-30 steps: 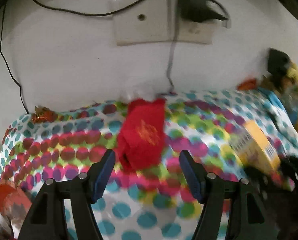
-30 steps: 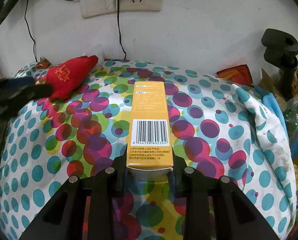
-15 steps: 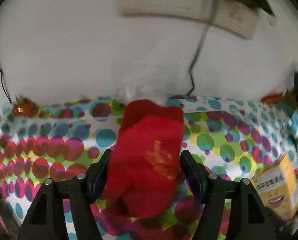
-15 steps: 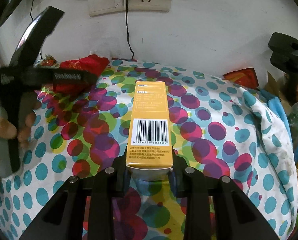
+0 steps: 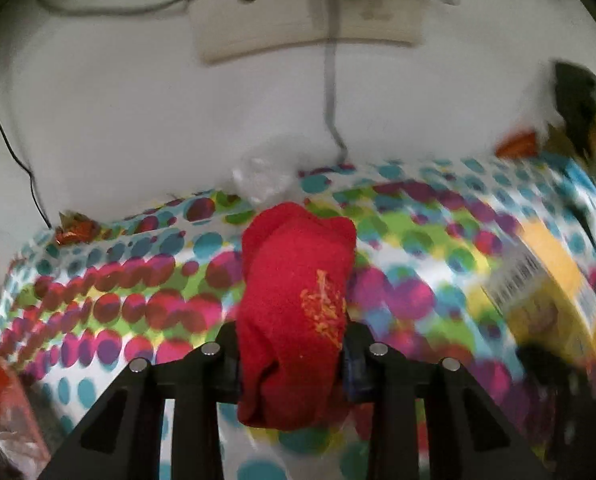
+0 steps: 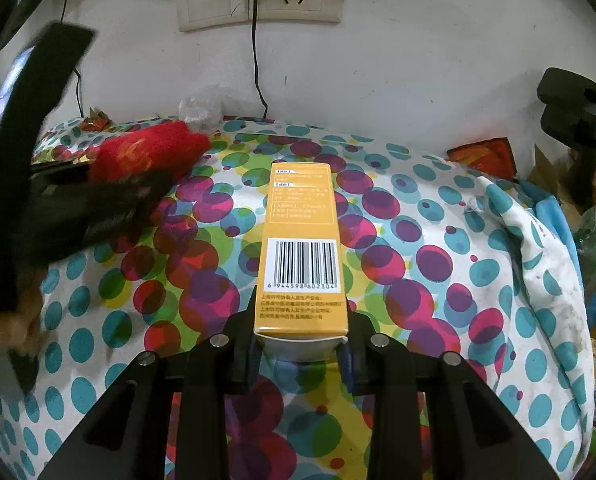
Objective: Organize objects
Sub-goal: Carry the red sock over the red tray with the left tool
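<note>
Nearest you, your right gripper [image 6: 300, 354] clamps the orange box [image 6: 301, 248] over the dotted cloth [image 6: 438, 280]. Farther left, your left gripper [image 5: 292, 354] pinches the red sock [image 5: 294, 304] near the wall [image 6: 418, 60].

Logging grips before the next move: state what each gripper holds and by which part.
Left gripper is shut on the red sock, across its middle. Right gripper clamps the orange box at its near end, by the sides.

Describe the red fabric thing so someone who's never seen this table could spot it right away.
Find the table under the polka-dot cloth, below the wall sockets. At its far left edge, the left tool pinches a red sock. It is the only soft, plain-red item, with gold embroidery, unlike the stiff orange box.
</note>
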